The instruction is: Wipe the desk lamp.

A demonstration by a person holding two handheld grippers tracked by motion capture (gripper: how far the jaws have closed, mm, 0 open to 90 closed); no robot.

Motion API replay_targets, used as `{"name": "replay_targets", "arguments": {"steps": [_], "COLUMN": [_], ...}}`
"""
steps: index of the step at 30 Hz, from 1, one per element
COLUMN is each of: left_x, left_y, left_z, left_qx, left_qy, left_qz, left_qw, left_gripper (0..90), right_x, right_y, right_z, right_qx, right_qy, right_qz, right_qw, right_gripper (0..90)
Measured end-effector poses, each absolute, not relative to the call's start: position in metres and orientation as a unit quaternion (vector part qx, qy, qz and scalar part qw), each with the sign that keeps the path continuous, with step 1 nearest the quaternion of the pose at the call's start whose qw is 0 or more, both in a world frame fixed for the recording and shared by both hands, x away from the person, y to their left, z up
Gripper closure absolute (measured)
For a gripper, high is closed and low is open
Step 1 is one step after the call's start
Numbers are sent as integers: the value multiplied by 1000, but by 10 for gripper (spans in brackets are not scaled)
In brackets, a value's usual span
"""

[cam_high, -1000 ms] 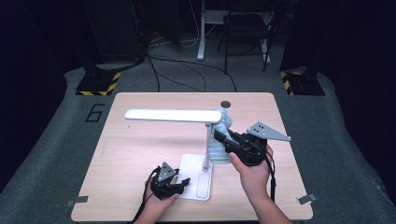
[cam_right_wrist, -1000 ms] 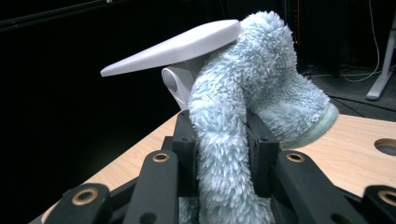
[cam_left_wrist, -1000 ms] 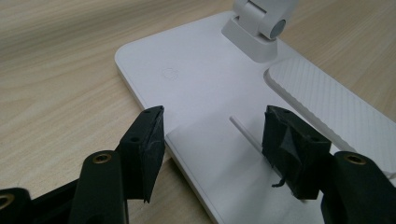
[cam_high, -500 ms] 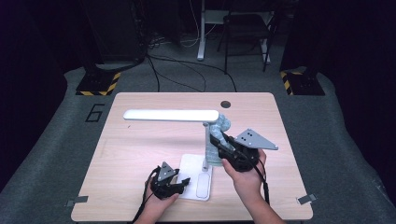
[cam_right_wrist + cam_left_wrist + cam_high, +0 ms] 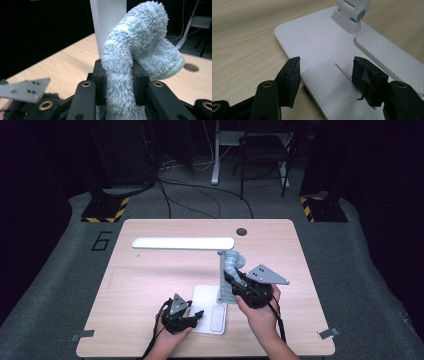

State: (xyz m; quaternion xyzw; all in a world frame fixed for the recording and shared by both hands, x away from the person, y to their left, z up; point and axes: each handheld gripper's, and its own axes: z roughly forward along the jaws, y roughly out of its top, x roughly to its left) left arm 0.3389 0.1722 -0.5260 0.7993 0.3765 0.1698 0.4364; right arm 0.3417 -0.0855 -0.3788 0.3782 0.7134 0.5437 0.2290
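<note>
The right gripper, its fingers clamped on the fluffy blue cloth, has slid lower down the lamp post, nearer the white base.

A dim lab or recording studio. A wooden desk stands on grey carpet marked with a painted number six. Beyond it, black-and-yellow hazard-striped stand bases, loose floor cables and a chair sit in darkness.

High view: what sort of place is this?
Likely a lab or studio recording bay, not a home. A lone wooden table stands on grey carpet with a painted number 6, hazard-striped stand bases sit beside it, and cables run across the dark floor behind.
</note>
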Motion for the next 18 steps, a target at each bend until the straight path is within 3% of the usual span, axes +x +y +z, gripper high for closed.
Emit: {"name": "replay_targets", "arguments": {"steps": [18], "left_x": [339], "left_y": [171], "left_z": [-526], "left_qx": [798], "left_qy": [379], "left_qz": [172], "left_qw": [436], "left_gripper": [399], "right_x": [345], "right_y": [-89], "right_z": [-446], "right_qx": [418], "right_qy": [721], "right_qz": [525], "right_qw": [172], "right_gripper": [700]}}
